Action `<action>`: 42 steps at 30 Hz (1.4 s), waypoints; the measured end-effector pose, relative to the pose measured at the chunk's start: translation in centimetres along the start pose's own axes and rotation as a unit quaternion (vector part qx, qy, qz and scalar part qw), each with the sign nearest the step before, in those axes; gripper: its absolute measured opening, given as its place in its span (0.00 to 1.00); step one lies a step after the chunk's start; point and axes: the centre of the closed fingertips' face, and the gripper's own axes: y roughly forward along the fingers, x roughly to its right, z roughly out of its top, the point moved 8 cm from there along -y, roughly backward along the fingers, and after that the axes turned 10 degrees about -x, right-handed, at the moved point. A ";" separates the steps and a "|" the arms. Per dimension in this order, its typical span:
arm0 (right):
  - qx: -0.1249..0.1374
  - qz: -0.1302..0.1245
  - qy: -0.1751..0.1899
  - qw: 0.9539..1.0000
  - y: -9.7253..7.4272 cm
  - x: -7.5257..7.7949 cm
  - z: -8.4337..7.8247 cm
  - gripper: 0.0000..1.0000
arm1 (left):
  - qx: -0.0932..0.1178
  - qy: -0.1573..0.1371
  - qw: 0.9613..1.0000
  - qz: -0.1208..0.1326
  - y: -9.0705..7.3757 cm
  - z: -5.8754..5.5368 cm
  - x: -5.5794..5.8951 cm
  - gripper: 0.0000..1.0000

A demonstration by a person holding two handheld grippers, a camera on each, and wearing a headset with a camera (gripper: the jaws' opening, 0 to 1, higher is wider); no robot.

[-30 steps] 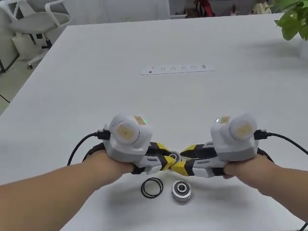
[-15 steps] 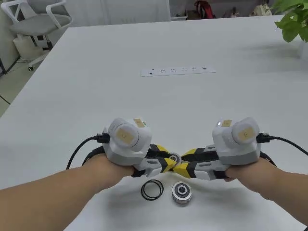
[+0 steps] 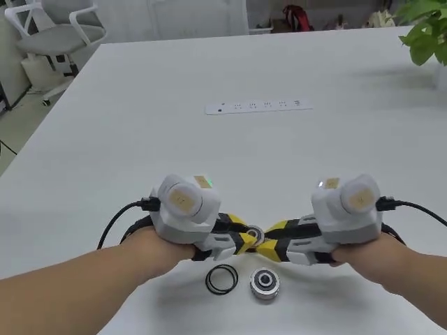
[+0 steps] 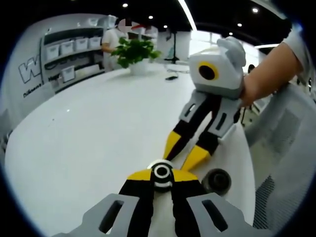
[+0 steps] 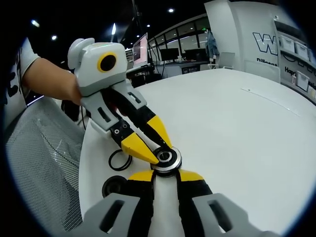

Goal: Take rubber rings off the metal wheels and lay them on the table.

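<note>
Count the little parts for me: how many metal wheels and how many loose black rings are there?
Metal wheels: 2, the held wheel and the table wheel
Loose rubber rings: 2, overlapping on the table
Total: 4

Left tool [image 3: 244,237] and right tool [image 3: 265,242] tip to tip, both tight on metal wheel [image 3: 253,230].

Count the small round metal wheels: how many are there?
2. One small round metal wheel is held where the left gripper and right gripper meet; the other lies on the white table beside the black rubber rings. None seems hidden.
</note>
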 end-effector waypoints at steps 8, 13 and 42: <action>-0.005 0.002 -0.001 1.000 -0.1 0.0 -0.1 0.09 | -0.001 0.001 1.000 0.000 0.0 0.0 0.0 0.13; -0.006 0.005 0.000 1.000 -0.2 0.0 -0.3 0.06 | -0.002 0.002 1.000 0.000 0.0 0.0 0.0 0.13; 0.025 0.010 0.005 1.000 -1.2 0.3 0.1 0.14 | -0.003 0.017 1.000 -0.002 0.0 0.0 0.1 0.12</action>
